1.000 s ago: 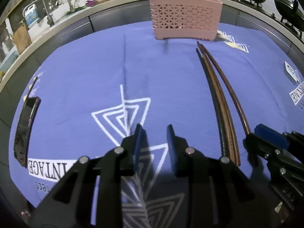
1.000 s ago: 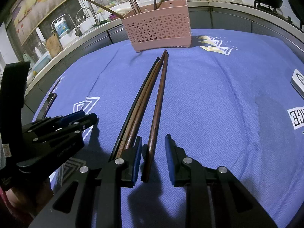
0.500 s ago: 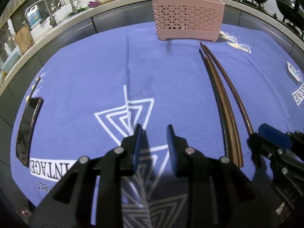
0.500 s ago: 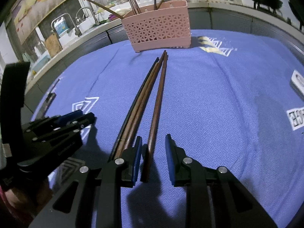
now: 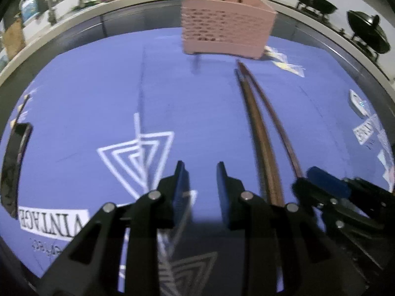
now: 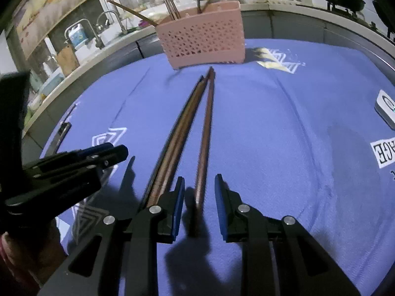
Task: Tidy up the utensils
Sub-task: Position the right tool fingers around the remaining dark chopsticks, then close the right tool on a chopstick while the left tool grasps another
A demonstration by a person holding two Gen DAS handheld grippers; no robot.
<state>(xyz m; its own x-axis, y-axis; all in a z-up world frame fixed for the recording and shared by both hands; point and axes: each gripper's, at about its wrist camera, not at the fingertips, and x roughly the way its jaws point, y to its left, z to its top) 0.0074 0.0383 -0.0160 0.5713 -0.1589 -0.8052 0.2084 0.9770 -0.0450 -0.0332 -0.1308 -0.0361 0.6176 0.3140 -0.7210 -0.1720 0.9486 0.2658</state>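
Several dark wooden chopsticks lie lengthwise on the blue cloth (image 6: 284,128): a tight bundle (image 6: 182,133) (image 5: 259,133) and a single chopstick (image 6: 206,133) (image 5: 276,120) beside it. My right gripper (image 6: 200,185) (image 5: 306,180) is open, low over the cloth. The single chopstick's near end lies between its jaws with a gap on each side. My left gripper (image 5: 201,172) (image 6: 118,149) is open to the left of the bundle, with only cloth between its fingers. A pink lattice basket (image 6: 202,34) (image 5: 224,29) stands at the far end and holds upright utensils.
A dark phone (image 5: 14,165) lies at the cloth's left edge. A small white device (image 6: 386,108) (image 5: 358,103) sits at the right. Behind the table runs a counter with a sink and taps (image 6: 103,24) and woks (image 5: 313,2). A hand (image 6: 14,254) shows at lower left.
The left gripper has tilted a little, so the cloth pattern has slid left in its now blurred view. The right gripper and the chopsticks have not moved. Both jaws stand as before.
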